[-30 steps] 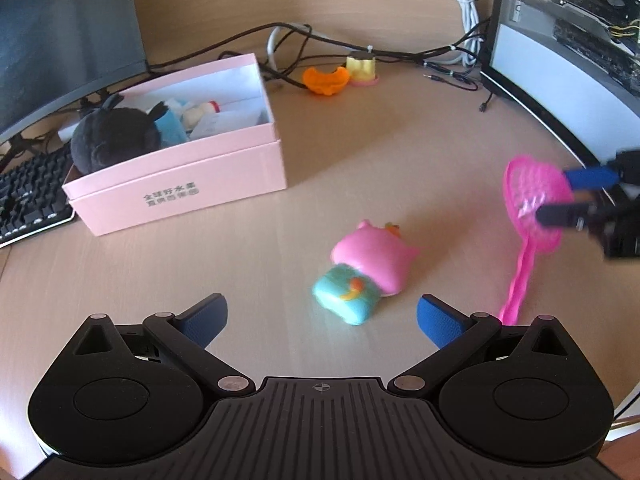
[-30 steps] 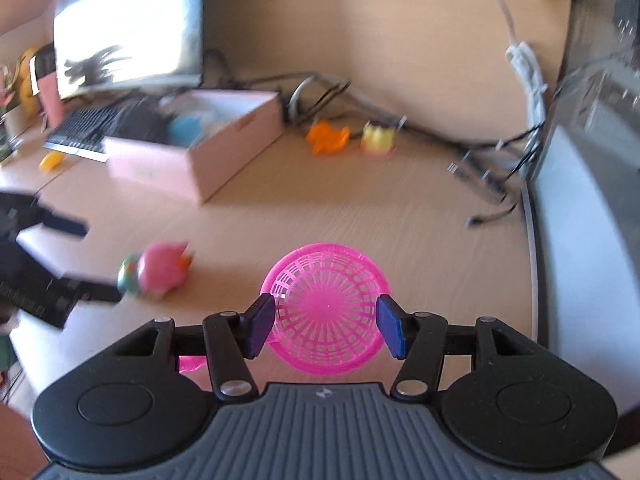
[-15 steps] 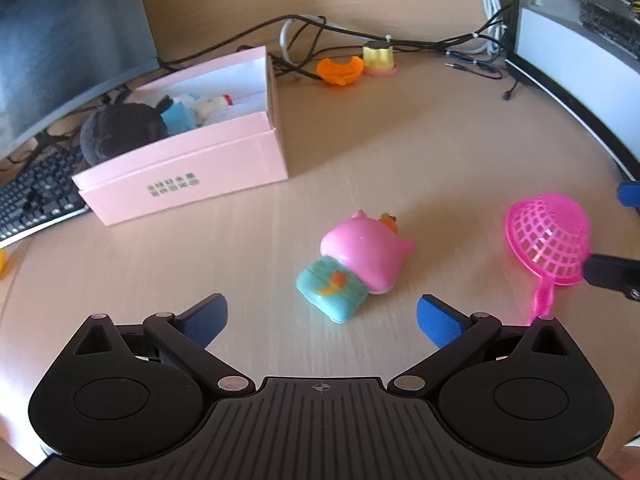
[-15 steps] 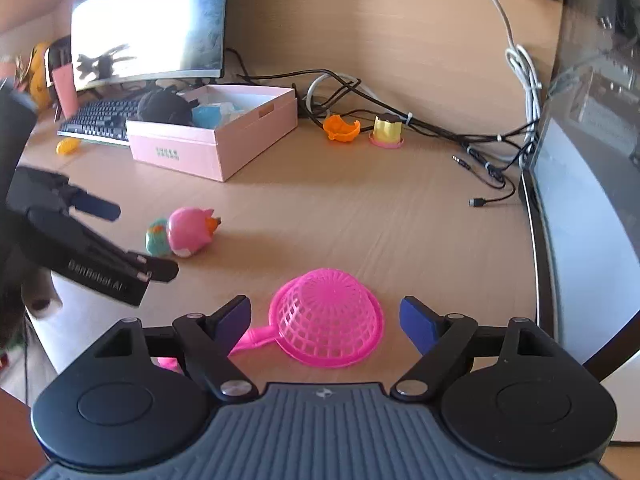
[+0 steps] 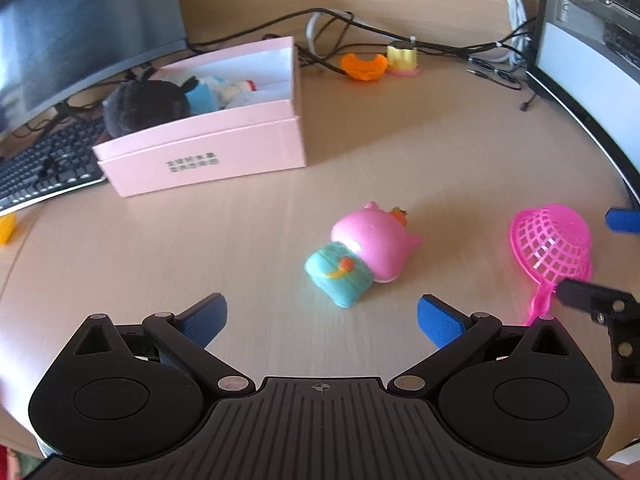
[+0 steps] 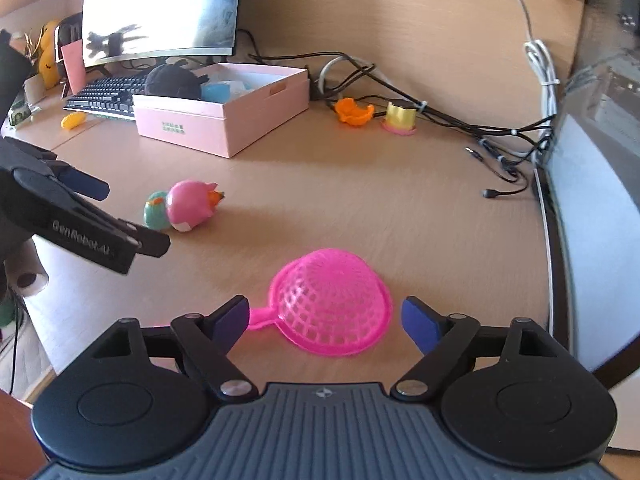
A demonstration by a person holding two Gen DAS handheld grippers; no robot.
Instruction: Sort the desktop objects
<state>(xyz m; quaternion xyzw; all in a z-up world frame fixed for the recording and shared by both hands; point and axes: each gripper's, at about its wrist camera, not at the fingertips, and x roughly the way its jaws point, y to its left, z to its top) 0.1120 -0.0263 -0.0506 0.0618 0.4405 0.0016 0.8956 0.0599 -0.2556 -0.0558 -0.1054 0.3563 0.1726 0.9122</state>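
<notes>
Released a moment ago, the strainer (image 6: 330, 304) now lies dome-up on the desk (image 6: 360, 208), low centre, between my right gripper (image 6: 324, 320) pads, which have just been opening wide and touch nothing. It awaits re-gripping; my left gripper (image 5: 322, 316) gapes empty before the toy (image 5: 360, 256).

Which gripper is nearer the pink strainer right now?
Right. The right gripper is open with the pink strainer between its fingers, untouched. The left gripper sits farther off, in front of the pink toy.

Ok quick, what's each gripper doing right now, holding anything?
Left gripper: open, empty.
Right gripper: open, jaws just been opening, pink strainer between them, not gripped.
</notes>
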